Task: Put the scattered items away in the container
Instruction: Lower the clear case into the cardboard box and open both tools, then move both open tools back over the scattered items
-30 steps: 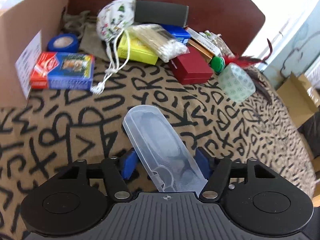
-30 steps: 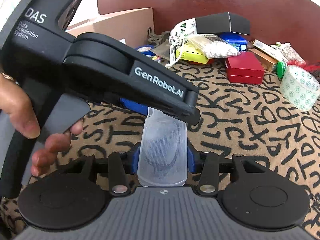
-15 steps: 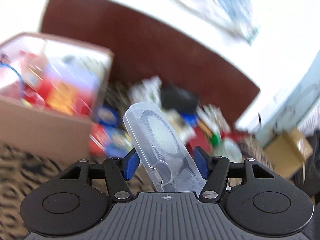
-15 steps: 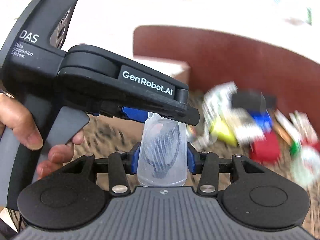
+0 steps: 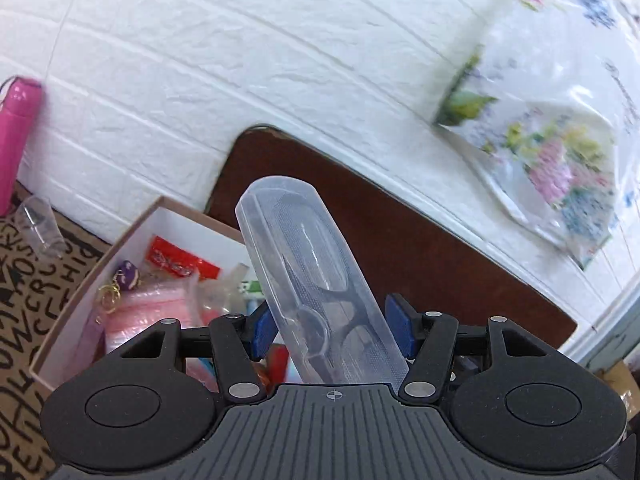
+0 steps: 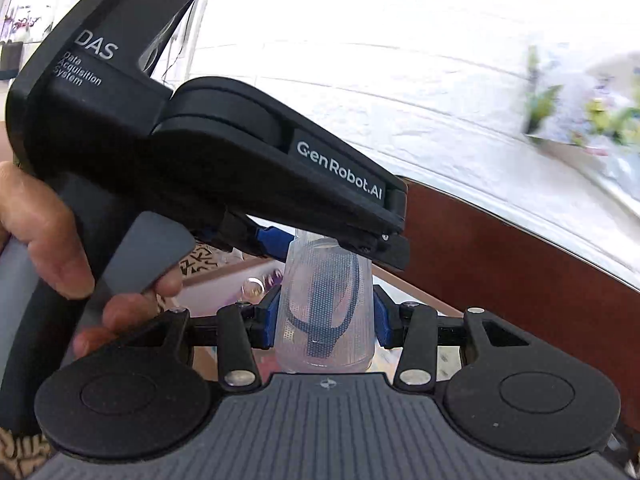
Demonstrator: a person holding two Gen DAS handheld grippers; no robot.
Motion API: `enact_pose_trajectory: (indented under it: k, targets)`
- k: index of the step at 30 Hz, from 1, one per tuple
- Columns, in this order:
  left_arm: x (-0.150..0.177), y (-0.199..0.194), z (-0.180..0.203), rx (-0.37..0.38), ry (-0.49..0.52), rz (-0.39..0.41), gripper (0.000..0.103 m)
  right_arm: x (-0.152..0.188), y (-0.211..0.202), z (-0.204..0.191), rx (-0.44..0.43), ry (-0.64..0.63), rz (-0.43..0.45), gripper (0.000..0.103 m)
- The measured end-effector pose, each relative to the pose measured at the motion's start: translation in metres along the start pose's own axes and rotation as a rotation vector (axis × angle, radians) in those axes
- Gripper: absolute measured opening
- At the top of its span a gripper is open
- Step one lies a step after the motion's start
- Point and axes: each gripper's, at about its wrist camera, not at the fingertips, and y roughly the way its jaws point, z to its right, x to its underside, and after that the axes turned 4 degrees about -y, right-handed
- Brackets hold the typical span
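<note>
A clear plastic glasses case (image 5: 316,280) with dark glasses inside is carried in the air by both grippers. My left gripper (image 5: 332,326) is shut on it, the case slanting up to the left between the blue pads (image 5: 262,330). In the right wrist view my right gripper (image 6: 326,320) is shut on the near end of the case (image 6: 324,312), while the left gripper (image 6: 328,246), held by a hand (image 6: 44,232), clamps the far end from above. The cardboard box (image 5: 132,232) lies below and left, holding several packets.
A pink bottle (image 5: 18,136) and a clear plastic cup (image 5: 40,232) stand left of the box on the letter-patterned cloth (image 5: 24,300). A brown headboard (image 5: 400,260) and white brick wall rise behind. A floral plastic bag (image 5: 560,160) hangs at the right.
Both grippers have risen with the case and swung left, away from the pile of scattered items to above the cardboard box. The grip on the case is unchanged.
</note>
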Motion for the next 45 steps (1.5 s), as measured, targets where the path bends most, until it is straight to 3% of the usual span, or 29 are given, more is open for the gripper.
enact_pose_trajectory:
  k: [4, 10, 13, 14, 15, 17, 19, 22, 26, 28, 34, 36, 38, 45]
  targets:
    - [-0.015, 0.027, -0.034, 0.005, -0.057, -0.030, 0.059, -0.005, 0.039, 0.002, -0.024, 0.013, -0.030, 0.049]
    - [-0.025, 0.057, -0.065, -0.004, -0.066, -0.065, 0.060, -0.003, 0.082, 0.006, -0.033, 0.005, -0.070, 0.050]
    - [-0.030, 0.075, -0.078, -0.040, -0.063, -0.082, 0.081, -0.002, 0.104, 0.006, -0.024, -0.015, -0.096, 0.050]
    - [-0.031, 0.080, -0.083, -0.077, -0.056, -0.091, 0.095, -0.001, 0.113, 0.005, -0.009, -0.047, -0.128, 0.062]
    - [-0.033, 0.082, -0.089, -0.122, -0.053, -0.083, 0.100, 0.001, 0.122, 0.004, 0.009, -0.075, -0.176, 0.071]
    - [-0.035, 0.077, -0.102, -0.164, -0.062, -0.051, 0.100, 0.009, 0.125, 0.006, 0.017, -0.106, -0.202, 0.073]
    - [-0.040, 0.071, -0.116, -0.124, -0.087, -0.048, 0.100, 0.015, 0.119, 0.011, -0.012, -0.096, -0.197, 0.072]
    - [-0.044, 0.066, -0.130, -0.127, -0.135, -0.050, 0.100, 0.023, 0.116, 0.017, -0.028, -0.075, -0.219, 0.065]
    - [-0.042, 0.064, -0.126, -0.120, -0.100, -0.058, 0.100, 0.026, 0.114, 0.014, -0.047, -0.054, -0.260, 0.037]
    - [-0.038, 0.064, -0.123, -0.120, -0.084, -0.065, 0.100, 0.025, 0.115, 0.014, -0.052, -0.048, -0.263, 0.030]
    - [-0.035, 0.062, -0.122, -0.134, -0.083, -0.071, 0.102, 0.020, 0.126, 0.009, -0.052, -0.036, -0.260, 0.028]
    - [-0.034, 0.060, -0.121, -0.144, -0.081, -0.070, 0.103, 0.020, 0.125, 0.012, -0.029, -0.014, -0.249, 0.034]
    - [-0.032, 0.058, -0.120, -0.149, -0.076, -0.072, 0.103, 0.019, 0.119, 0.013, -0.029, 0.003, -0.238, 0.059]
    - [-0.017, 0.040, -0.092, -0.119, -0.026, -0.069, 0.103, 0.010, 0.070, 0.006, 0.042, 0.015, -0.118, 0.093]
